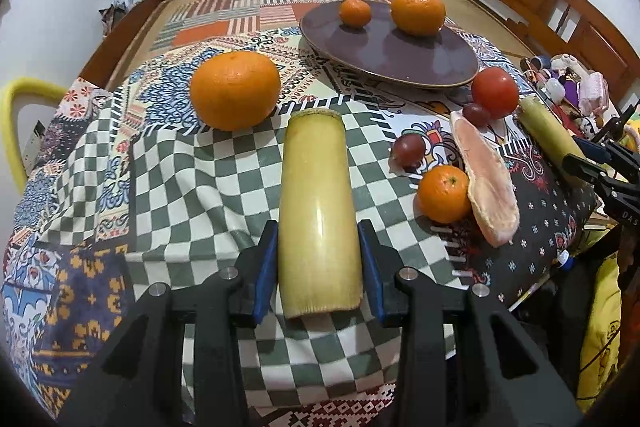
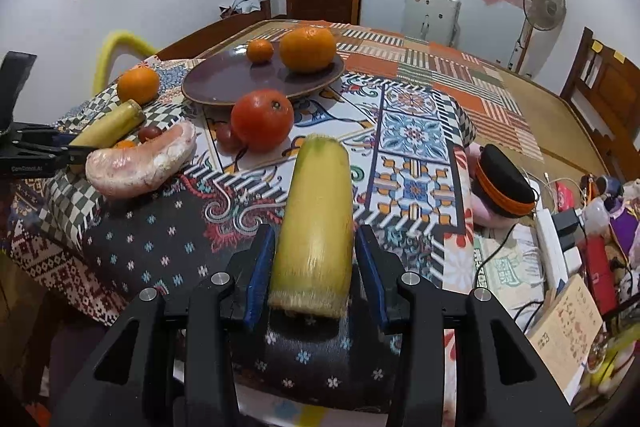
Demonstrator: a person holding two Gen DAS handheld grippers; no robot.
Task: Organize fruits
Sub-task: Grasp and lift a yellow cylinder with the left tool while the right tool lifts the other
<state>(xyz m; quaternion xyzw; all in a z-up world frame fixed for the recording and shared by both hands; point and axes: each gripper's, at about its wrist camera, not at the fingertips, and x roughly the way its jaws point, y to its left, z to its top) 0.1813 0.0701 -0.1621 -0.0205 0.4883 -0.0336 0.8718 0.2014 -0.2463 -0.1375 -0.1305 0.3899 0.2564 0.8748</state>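
- Your left gripper has its jaws clamped on a yellow cane piece at lower centre, long axis running straight away from you.
- Your right gripper grips a second cane piece the same way.
- The plate, holding two oranges, lies up-frame, nearer your left gripper, I judge.
- Loose fruit sits between.
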